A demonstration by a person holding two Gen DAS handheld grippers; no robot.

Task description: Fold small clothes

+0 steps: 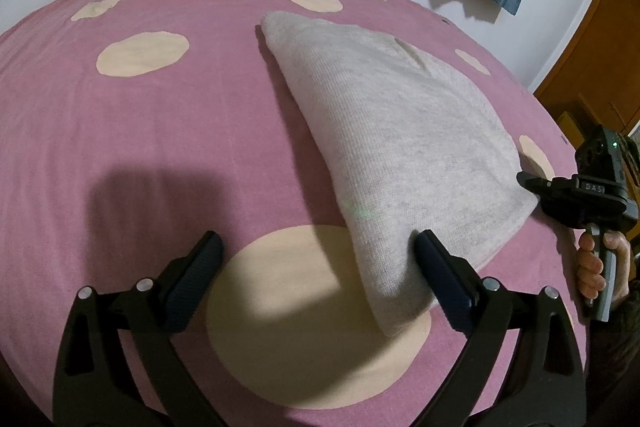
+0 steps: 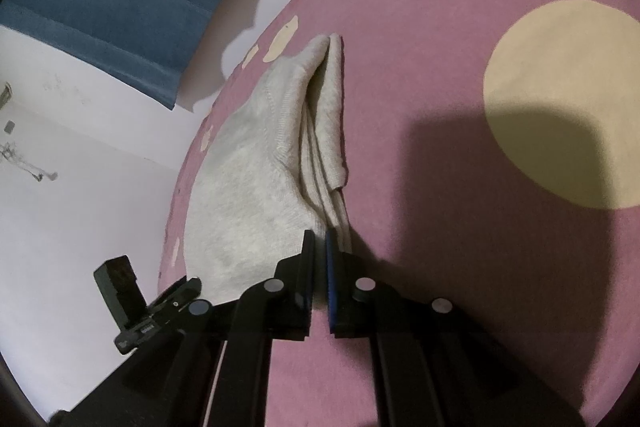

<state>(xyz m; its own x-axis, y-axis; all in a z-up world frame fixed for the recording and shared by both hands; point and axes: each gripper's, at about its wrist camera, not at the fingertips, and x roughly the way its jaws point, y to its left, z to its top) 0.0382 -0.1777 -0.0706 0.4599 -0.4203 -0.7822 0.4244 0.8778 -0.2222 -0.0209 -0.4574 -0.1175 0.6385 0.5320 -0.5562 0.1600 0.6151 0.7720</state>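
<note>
Grey garment (image 1: 384,131) folded on pink bedspread (image 1: 120,131); right tongs (image 2: 320,243) pinching its corner; left tongs (image 1: 320,247) spread.

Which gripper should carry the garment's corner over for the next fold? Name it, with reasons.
Right. The right gripper is already shut on the grey garment at its corner. The left gripper stands open, gripping nothing.
</note>
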